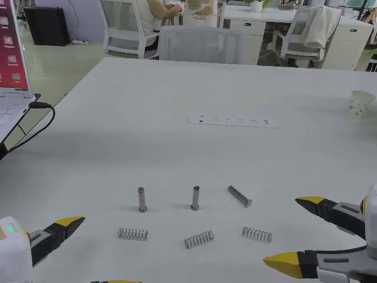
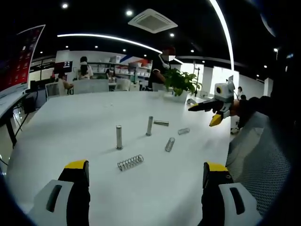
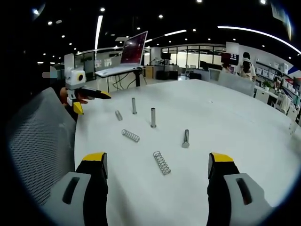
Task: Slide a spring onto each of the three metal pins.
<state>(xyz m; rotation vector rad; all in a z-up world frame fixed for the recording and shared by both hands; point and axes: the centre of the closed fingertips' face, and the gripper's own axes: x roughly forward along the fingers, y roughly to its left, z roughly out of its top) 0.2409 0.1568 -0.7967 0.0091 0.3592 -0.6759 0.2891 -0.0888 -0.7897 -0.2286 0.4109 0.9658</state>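
Left gripper [image 1: 97,250], right gripper [image 1: 281,230]: jaws spread wide, nothing held, at near edge of table [image 1: 177,88]. Ahead, row of loose springs lying flat: left spring [image 1: 132,234], middle spring [image 1: 199,239], right spring [image 1: 257,234]. Just behind: left pin [image 1: 142,200], middle pin [image 1: 195,198] upright; right pin [image 1: 240,196] lying on side. Farther back, power strip [image 1: 232,121].

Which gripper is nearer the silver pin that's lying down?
Right. The right gripper sits close by, to the right of the silver metal pin lying down; the left gripper is much farther off, on its left.
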